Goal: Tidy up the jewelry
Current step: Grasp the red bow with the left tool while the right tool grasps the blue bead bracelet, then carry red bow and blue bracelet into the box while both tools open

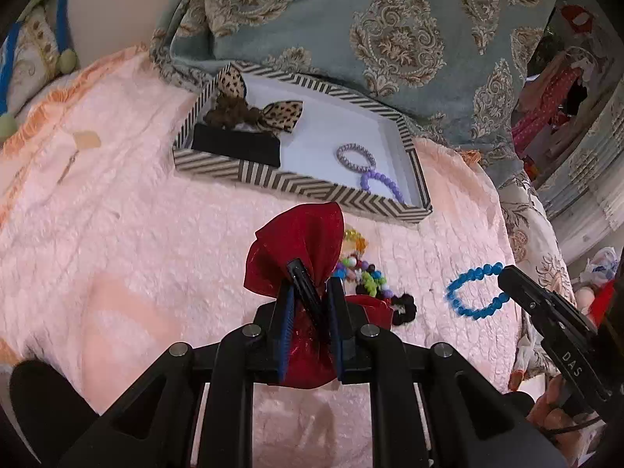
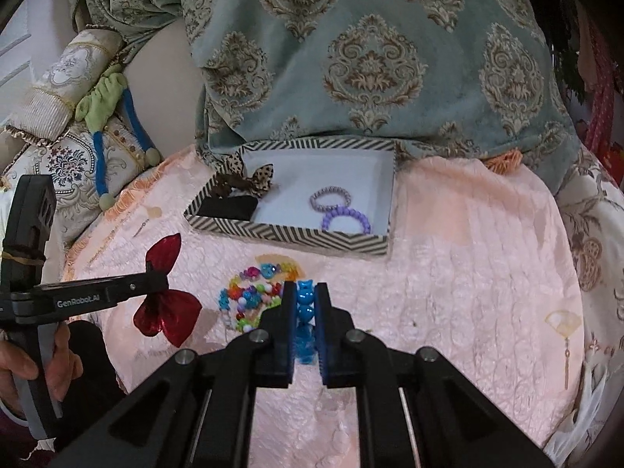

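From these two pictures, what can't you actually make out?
- Left wrist view: the left tongs cover the middle of the red bow.
- Right wrist view: the right tongs hide part of the blue bracelet.
- Both views: the striped box wall hides part of the black item; unidentifiable.

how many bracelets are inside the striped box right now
2, both at the box's near right end: a lilac-grey ribbed bracelet and a purple beaded bracelet just in front, touching it. More could be hidden under the leopard bow.
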The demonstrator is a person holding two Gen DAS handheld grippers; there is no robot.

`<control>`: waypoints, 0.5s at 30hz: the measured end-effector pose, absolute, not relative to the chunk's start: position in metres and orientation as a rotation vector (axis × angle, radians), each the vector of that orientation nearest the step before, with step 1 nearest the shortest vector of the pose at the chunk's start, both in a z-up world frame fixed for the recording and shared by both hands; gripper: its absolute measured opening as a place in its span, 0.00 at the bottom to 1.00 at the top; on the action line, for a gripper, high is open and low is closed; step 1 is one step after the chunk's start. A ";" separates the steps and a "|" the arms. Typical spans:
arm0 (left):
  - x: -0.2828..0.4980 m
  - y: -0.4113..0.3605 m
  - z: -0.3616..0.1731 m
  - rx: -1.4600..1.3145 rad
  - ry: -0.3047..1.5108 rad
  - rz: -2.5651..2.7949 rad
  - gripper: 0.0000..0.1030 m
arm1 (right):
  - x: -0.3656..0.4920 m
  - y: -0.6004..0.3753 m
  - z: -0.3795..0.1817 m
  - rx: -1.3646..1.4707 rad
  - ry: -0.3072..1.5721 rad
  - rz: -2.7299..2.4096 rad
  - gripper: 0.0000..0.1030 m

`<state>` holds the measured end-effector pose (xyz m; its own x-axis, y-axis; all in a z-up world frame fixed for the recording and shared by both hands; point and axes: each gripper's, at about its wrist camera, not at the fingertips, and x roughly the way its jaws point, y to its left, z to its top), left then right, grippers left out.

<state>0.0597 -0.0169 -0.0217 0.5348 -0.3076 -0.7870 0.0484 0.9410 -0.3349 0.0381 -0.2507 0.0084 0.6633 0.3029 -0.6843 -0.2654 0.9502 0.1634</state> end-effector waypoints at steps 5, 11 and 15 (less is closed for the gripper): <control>0.070 -0.019 -0.016 -0.247 0.963 -0.202 0.00 | 0.048 -0.249 0.014 0.060 0.776 0.326 0.08; 0.084 -0.018 -0.014 -0.221 0.955 -0.187 0.00 | 0.059 -0.245 0.017 0.058 0.775 0.334 0.08; 0.096 -0.017 -0.010 -0.202 0.944 -0.179 0.00 | 0.070 -0.243 0.018 0.045 0.777 0.331 0.08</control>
<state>0.0958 -0.0169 -0.0100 0.5740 -0.2398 -0.7829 0.0637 0.9664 -0.2492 0.0695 -0.2425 0.0182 0.6641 0.3096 -0.6806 -0.2764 0.9474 0.1612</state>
